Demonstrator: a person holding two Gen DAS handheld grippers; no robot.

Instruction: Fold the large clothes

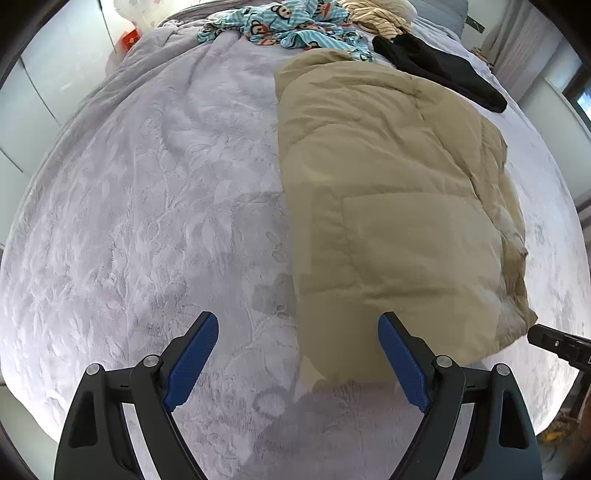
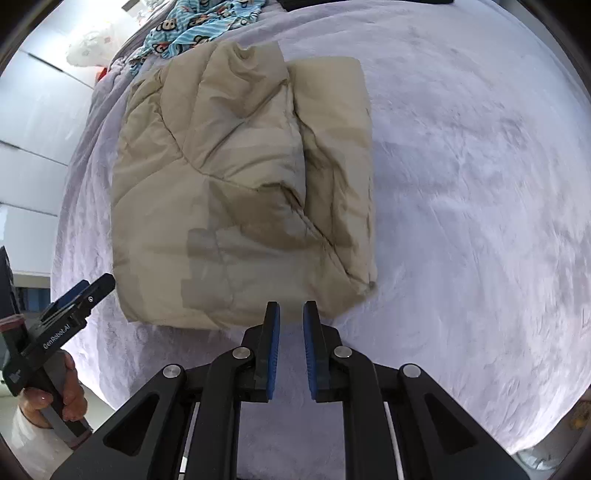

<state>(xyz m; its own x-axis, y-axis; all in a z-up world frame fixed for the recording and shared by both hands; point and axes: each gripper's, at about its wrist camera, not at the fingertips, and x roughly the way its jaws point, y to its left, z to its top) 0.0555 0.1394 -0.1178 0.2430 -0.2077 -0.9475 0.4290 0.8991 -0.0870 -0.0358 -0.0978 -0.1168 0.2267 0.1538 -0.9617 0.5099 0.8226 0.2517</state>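
Observation:
A beige padded jacket [image 1: 388,192] lies folded into a long block on the grey plush bed cover [image 1: 147,203]. It also shows in the right wrist view [image 2: 240,177], with one side folded over the middle. My left gripper [image 1: 298,321] is open wide and empty, hovering just short of the jacket's near left corner. My right gripper [image 2: 291,312] is nearly shut with a narrow gap, holds nothing, and sits just short of the jacket's near edge. The left gripper also shows at the left of the right wrist view [image 2: 88,288], and the right gripper's tip shows at the right edge of the left wrist view [image 1: 546,338].
A blue cartoon-print garment [image 1: 288,26], a striped tan garment [image 1: 376,16] and a black garment [image 1: 439,66] lie at the far end of the bed. White cupboard doors [image 1: 33,92] stand to the left. The bed's near edge [image 1: 22,398] is close below the grippers.

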